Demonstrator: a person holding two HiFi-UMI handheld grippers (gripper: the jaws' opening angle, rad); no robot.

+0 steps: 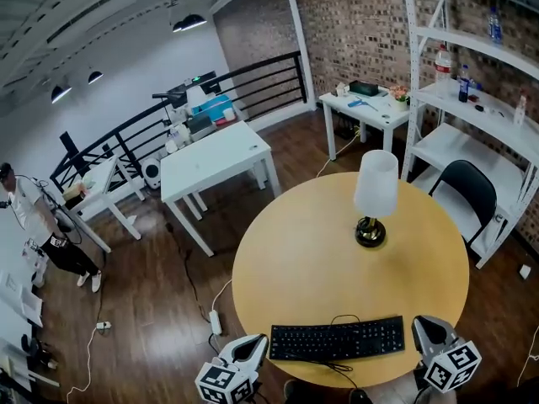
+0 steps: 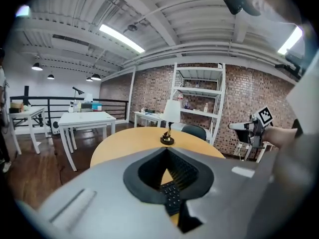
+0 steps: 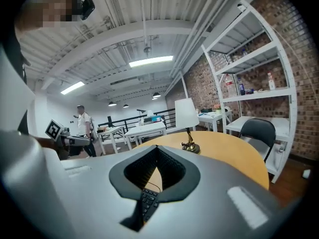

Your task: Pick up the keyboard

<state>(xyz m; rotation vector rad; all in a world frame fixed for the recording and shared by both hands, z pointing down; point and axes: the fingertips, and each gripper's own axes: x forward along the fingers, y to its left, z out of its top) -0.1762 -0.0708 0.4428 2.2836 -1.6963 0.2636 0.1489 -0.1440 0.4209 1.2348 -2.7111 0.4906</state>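
Black keyboard (image 1: 337, 339) lies flat at near edge of round wooden table (image 1: 320, 259), w/ left gripper (image 1: 255, 343) & right gripper (image 1: 424, 326) just off its two ends, both claws pinched together on nothing, prob. lining up for a two-handed lift.

A round wooden table (image 1: 303, 251) carried a lamp (image 1: 375, 194) with a white shade and a dark base. A black chair (image 1: 467, 194) stood just beside it, before white shelving (image 1: 472, 99) that held bottles (image 1: 442, 67) against a brick wall (image 1: 362, 23). A white desk (image 1: 215, 160) stood behind; a person (image 1: 42, 225) stood far left.
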